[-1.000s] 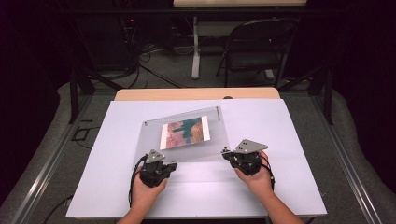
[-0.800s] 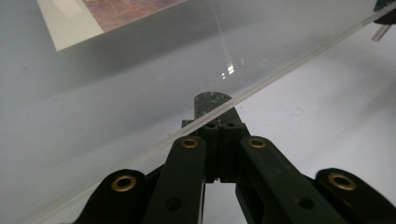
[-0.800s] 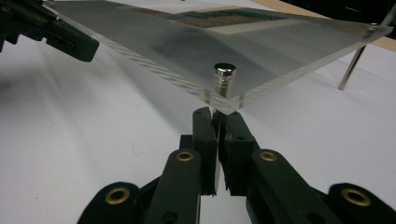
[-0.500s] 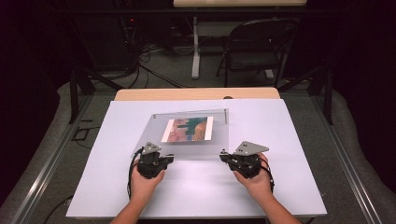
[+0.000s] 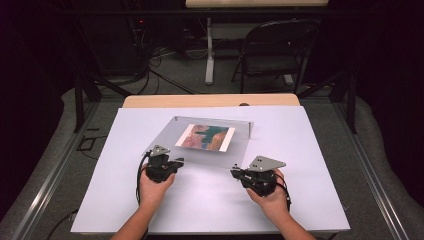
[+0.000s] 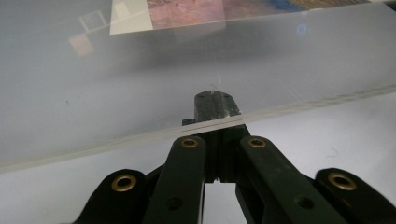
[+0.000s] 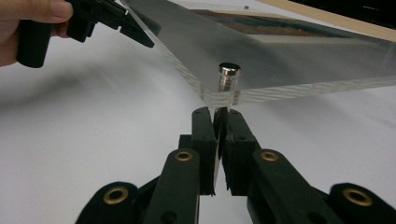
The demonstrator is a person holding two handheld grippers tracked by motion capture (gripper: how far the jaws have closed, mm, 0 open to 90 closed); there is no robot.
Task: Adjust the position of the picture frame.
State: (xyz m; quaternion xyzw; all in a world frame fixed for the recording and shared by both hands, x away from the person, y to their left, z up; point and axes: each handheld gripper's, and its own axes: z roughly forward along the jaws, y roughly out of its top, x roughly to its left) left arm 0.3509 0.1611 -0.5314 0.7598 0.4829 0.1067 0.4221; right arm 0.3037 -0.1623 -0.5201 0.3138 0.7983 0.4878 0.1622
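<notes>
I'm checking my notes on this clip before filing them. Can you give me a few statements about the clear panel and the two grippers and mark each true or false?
1. The left gripper is shut on the near edge of the clear acrylic panel. True.
2. The right gripper stands wide open, far from the panel. False: it is shut, right at the panel's near corner.
3. A colourful picture sits in the panel. True.
4. The panel lies on bare wood. False: it is over the white table cover.
5. A metal standoff sits at the panel's corner. True.
</notes>
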